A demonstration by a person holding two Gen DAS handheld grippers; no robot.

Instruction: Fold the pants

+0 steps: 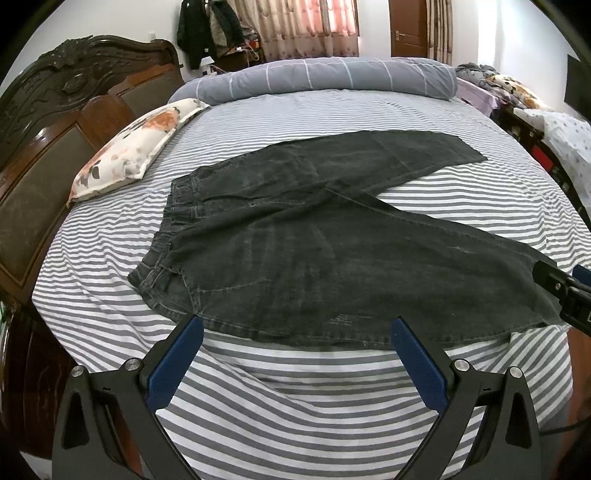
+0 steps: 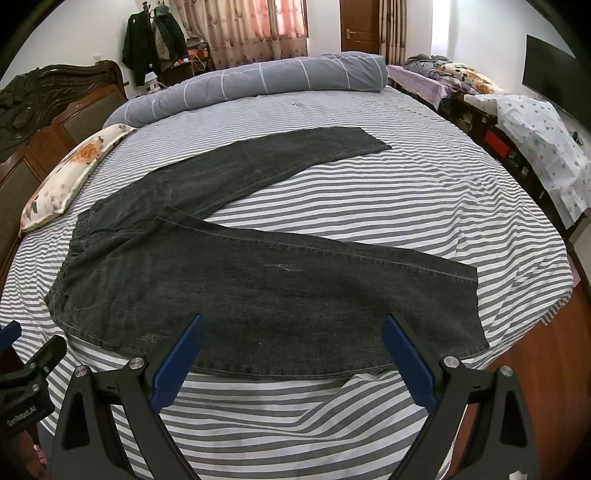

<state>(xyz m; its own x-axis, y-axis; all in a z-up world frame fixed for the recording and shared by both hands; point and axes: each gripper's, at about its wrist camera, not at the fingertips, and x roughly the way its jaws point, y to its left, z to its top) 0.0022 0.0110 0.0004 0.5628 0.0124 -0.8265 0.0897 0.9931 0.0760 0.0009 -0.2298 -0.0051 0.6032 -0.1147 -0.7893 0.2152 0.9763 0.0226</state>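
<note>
We see the left gripper (image 1: pixel 297 332) spread wide, its blue pads (image 1: pixel 173 363) holding nothing, poised above the striped bed sheet (image 1: pixel 295 406) at the near edge of the bed. Just ahead of its fingertips lies the near hem-side edge of the dark denim pants (image 1: pixel 295 258), spread flat on the sheet. The waistband (image 1: pixel 166 236) sits ahead and to the left of this gripper; the two legs fan out ahead and to the right, one leg running farther off toward the far right. The right gripper (image 2: pixel 293 332) is likewise wide apart and empty, its tips over the near leg's (image 2: pixel 314 295) lower edge, with the leg's cuff (image 2: pixel 478 306) off to its right and the waistband far to its left. The far leg (image 2: pixel 277 158) stretches away ahead of it, apart from the near one. Each gripper shows at the edge of the other's view, to the right of the left one and to the left of the right one. Beyond the pants, ahead-left, rests a floral pillow (image 1: pixel 136 147) by the carved wooden headboard (image 1: pixel 55 129); straight ahead at the far side lies a rolled grey checked duvet (image 1: pixel 325 77). Curtains (image 1: pixel 306 29) and a door (image 1: pixel 408 26) stand behind.
</note>
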